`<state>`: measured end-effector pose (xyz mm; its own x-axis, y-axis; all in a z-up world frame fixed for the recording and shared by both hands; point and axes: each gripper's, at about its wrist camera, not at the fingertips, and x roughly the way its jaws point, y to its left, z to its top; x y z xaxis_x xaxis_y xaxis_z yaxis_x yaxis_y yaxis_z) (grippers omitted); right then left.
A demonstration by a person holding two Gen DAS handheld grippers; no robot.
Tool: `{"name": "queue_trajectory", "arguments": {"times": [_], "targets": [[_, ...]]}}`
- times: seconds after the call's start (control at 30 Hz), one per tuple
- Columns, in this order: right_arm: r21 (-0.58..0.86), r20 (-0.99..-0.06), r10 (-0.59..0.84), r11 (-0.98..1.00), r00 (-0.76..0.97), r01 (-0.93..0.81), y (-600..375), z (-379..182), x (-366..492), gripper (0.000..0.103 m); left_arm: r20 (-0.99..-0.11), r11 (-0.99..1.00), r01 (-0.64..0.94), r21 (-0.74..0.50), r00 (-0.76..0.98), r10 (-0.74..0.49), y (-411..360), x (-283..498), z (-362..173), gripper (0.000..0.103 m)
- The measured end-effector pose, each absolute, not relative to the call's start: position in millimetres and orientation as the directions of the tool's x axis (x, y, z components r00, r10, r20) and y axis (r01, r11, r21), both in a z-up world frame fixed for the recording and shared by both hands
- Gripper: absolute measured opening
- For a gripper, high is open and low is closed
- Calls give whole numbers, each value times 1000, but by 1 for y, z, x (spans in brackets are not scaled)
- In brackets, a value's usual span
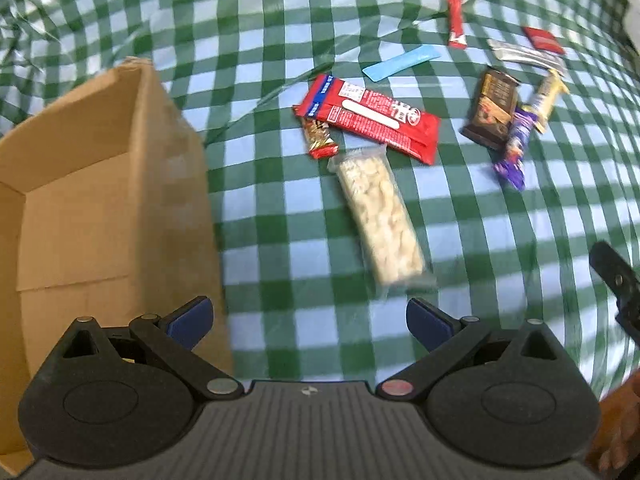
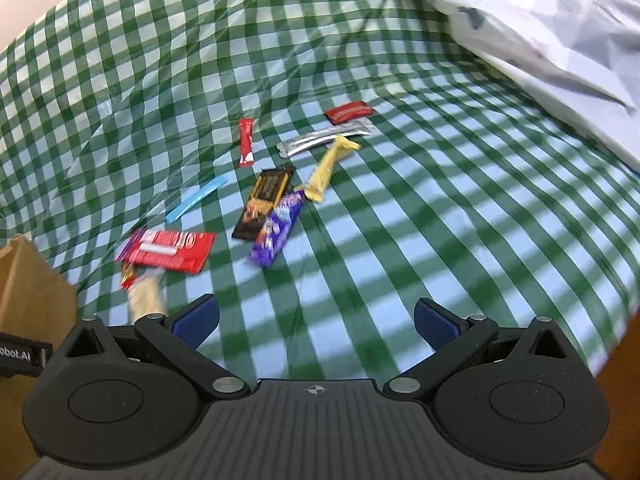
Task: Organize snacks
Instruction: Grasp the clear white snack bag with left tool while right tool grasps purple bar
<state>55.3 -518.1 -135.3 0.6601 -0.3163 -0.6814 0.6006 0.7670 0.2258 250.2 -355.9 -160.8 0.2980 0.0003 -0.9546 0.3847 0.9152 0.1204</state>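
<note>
Several snacks lie scattered on a green checked cloth [image 1: 280, 240]. Closest ahead of my open left gripper [image 1: 310, 322] is a clear-wrapped pale rice bar [image 1: 380, 216], its near end just beyond the fingertips. Behind it are a large red packet [image 1: 372, 118], a small red bar [image 1: 318, 138], a brown chocolate bar [image 1: 494, 110] and a purple bar [image 1: 516, 146]. An open cardboard box [image 1: 100, 200] stands at the left. My right gripper [image 2: 316, 322] is open and empty over bare cloth; the purple bar [image 2: 278, 230] and brown bar [image 2: 264, 200] lie ahead of it.
Further back lie a blue strip [image 2: 196, 198], a red stick [image 2: 246, 142], a silver packet [image 2: 326, 140], a yellow bar [image 2: 330, 168] and a small red sachet [image 2: 350, 112]. A white plastic bag [image 2: 540, 32] sits at the far right. A hand [image 1: 620, 432] shows at the lower right.
</note>
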Motion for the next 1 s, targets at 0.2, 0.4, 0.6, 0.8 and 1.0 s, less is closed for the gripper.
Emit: {"name": "queue_trajectory", "arguments": {"times": [0.2, 0.4, 0.6, 0.8, 1.0], "targets": [[243, -684, -288, 776, 670, 582, -566, -158, 125, 103, -958, 904, 391, 172, 280, 61, -393, 283, -205, 103], [194, -731, -254, 813, 634, 549, -597, -192, 190, 103, -966, 903, 405, 142, 255, 37, -411, 302, -231, 103], [39, -744, -326, 851, 584, 524, -591, -232, 218, 103, -982, 915, 400, 57, 188, -22, -399, 319, -263, 103], [29, -705, -350, 854, 616, 519, -590, -236, 212, 103, -977, 915, 398, 62, 213, -26, -397, 312, -263, 103], [30, -700, -358, 850, 618, 526, -587, -237, 212, 103, -978, 914, 402, 60, 208, -27, -395, 314, -267, 103]]}}
